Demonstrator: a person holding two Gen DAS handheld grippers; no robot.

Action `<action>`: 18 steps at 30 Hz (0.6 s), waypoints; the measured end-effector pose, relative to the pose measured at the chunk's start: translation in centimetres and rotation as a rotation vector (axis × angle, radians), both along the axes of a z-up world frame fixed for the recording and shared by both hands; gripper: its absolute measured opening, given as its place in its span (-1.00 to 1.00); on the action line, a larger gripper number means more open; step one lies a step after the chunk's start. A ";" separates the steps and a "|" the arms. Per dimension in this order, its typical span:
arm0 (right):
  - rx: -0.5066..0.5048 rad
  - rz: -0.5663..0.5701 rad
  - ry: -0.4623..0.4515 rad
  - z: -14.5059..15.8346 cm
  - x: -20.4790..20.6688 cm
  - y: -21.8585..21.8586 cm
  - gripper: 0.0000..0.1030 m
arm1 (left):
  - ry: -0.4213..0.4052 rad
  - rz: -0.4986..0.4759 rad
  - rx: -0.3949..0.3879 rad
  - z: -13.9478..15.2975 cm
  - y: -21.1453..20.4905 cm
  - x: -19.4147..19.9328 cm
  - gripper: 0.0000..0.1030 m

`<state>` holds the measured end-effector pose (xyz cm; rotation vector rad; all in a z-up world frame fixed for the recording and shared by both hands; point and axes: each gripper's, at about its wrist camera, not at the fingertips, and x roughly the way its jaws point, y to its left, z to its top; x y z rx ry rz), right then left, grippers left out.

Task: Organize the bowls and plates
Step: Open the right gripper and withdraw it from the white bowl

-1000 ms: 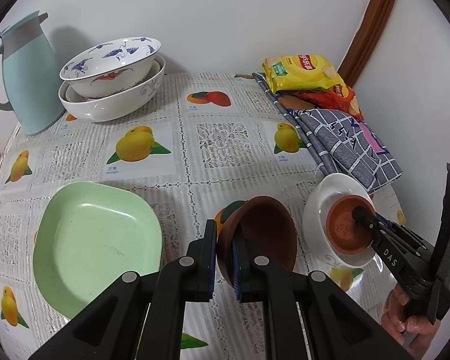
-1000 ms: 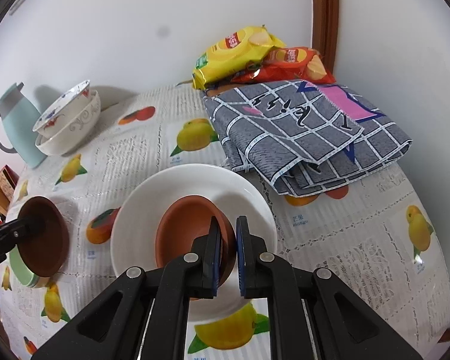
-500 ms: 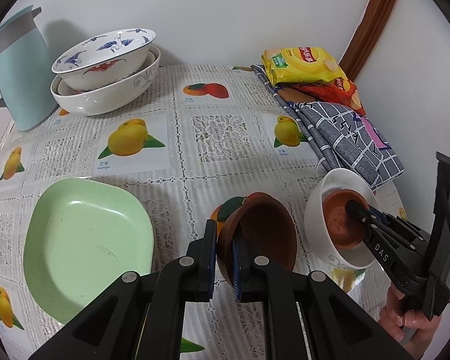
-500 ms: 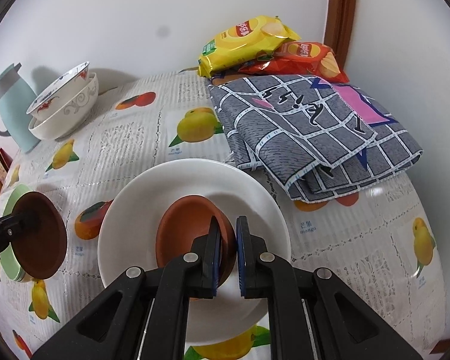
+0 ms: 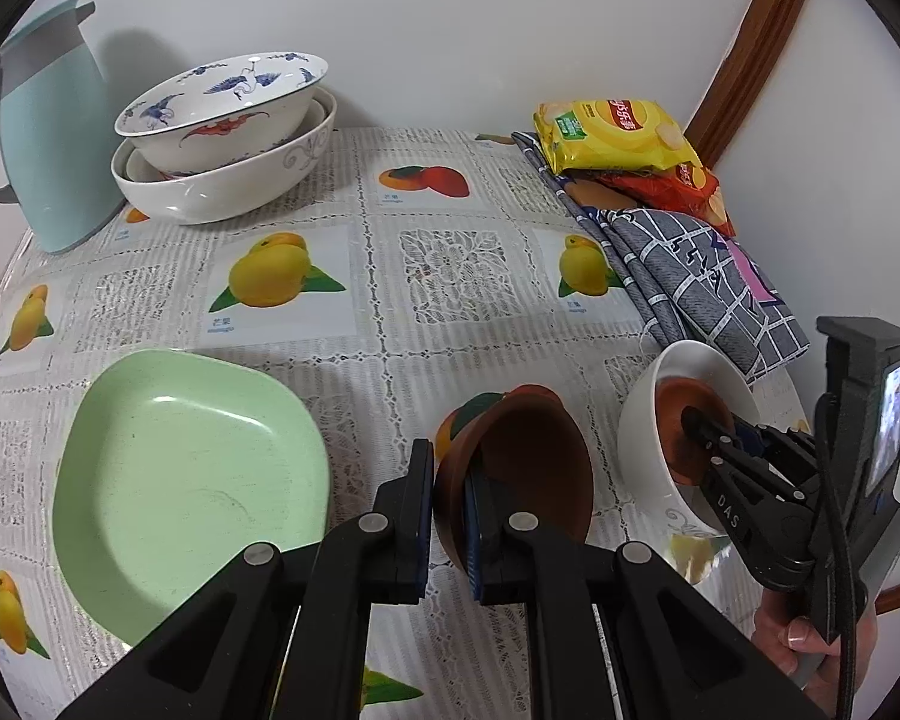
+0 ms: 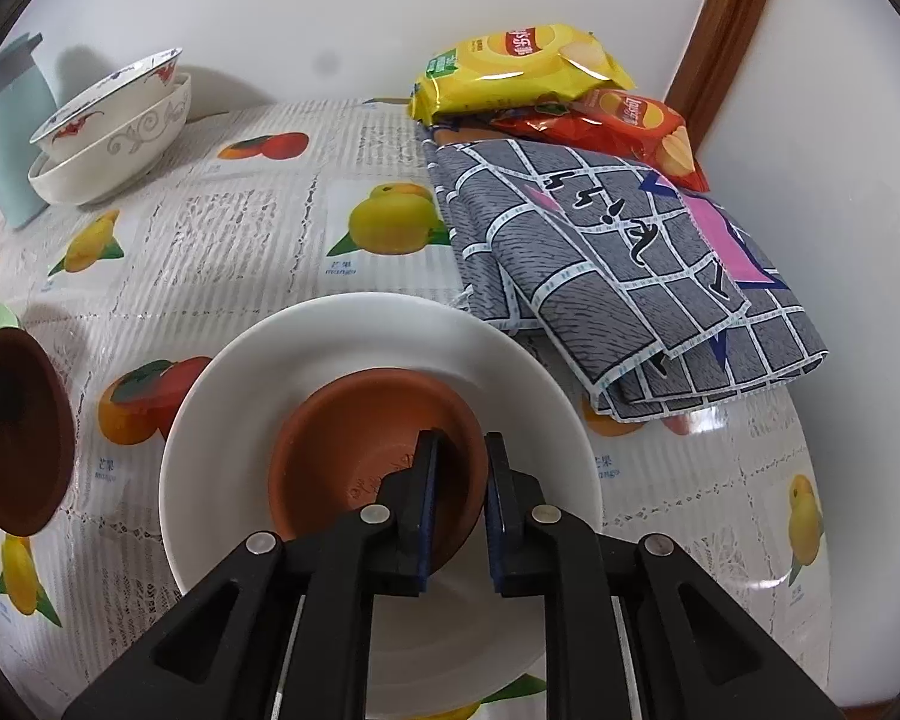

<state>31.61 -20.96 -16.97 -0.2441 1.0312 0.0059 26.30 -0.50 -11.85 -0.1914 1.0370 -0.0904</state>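
- Along the left edge of the table, a pale blue jug [image 5: 48, 144] is standing beside two stacked patterned bowls [image 5: 222, 132], already nested one inside the other.
- Nearer the camera, a green plate [image 5: 186, 480] is lying bare on the fruit-print tablecloth [image 5: 462, 276].
- The left gripper [image 5: 450, 516] is holding a dark brown bowl [image 5: 522, 468] tilted above the cloth, its jaws closed tight on the rim, just right of the green plate.
- Further right, the right gripper [image 6: 457, 498] is setting a terracotta bowl [image 6: 366, 456] into the white plate [image 6: 378, 336]; its jaws have just been opening, the pads standing a little apart with the bowl's near wall between them, and whether either pad is touching that wall I cannot tell.
- Behind the plate, a grey checked cloth [image 6: 618, 276] and two crisp packets [image 6: 546, 78] are sitting against the wall.
- The step in hand looks like releasing the terracotta bowl — a placement nearly finished.
- Next, the right jaws probably need to widen and lift clear without dragging the bowl; the brown bowl then looks ready to nest into it, lowered level and centred.
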 end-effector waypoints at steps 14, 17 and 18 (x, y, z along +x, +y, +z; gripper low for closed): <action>0.031 -0.030 -0.040 1.7 -1.1 -0.5 -0.33 | -0.023 -0.004 -0.014 1.2 1.2 -1.7 -0.82; 0.070 -0.045 -0.070 3.3 -2.1 -1.0 -0.20 | -0.035 -0.005 -0.017 1.7 1.2 -2.3 -0.82; 0.074 -0.047 -0.078 3.7 -2.4 -1.1 -0.20 | -0.038 -0.005 -0.017 1.9 1.2 -2.5 -0.82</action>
